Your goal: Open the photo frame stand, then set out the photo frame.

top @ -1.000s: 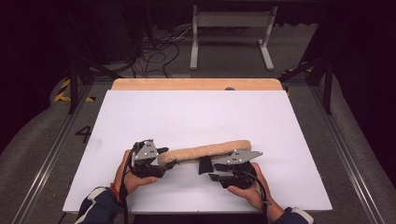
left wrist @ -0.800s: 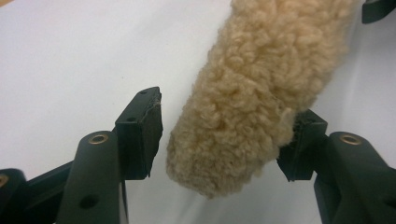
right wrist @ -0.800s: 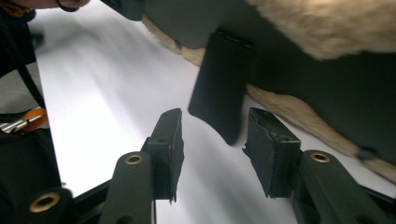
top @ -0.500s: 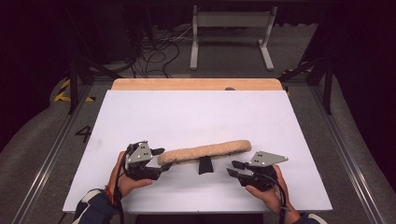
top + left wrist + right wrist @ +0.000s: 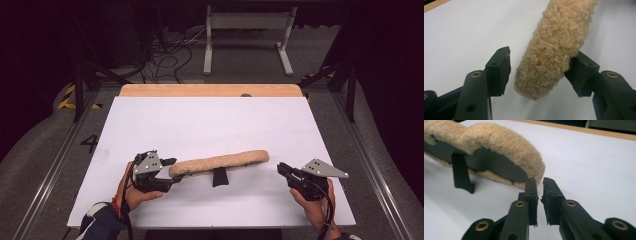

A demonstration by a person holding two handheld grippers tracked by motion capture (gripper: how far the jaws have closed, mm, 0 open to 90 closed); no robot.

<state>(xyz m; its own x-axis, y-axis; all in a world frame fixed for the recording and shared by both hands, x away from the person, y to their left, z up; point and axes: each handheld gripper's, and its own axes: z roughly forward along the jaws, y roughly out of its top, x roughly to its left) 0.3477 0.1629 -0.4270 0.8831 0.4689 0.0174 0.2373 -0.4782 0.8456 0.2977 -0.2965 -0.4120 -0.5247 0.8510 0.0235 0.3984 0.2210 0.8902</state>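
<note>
A long tan fleece pad [image 5: 225, 161] [image 5: 499, 145] lies across the near part of the white table sheet [image 5: 210, 125]. Its black backing faces me, and a black tab [image 5: 219, 176] [image 5: 461, 175] hangs down from it. My left gripper [image 5: 174, 172] [image 5: 543, 52] stands around the pad's left end [image 5: 549, 62]. One jaw touches the fleece; a narrow gap shows at the other. My right gripper [image 5: 280, 167] [image 5: 539, 180] sits off the pad's right end, apart from it. Its jaws have just been closing and stand almost together with nothing between them.
A wooden board edge [image 5: 210, 90] runs along the far side of the white sheet. Beyond it are floor cables [image 5: 165, 55] and a grey metal stand [image 5: 247, 30]. Metal rails flank the table. A person's hands [image 5: 135, 195] come in from the bottom.
My right gripper has moved right, away from the pad's right end, and its jaws have closed. The left gripper and the pad have stayed in place.
</note>
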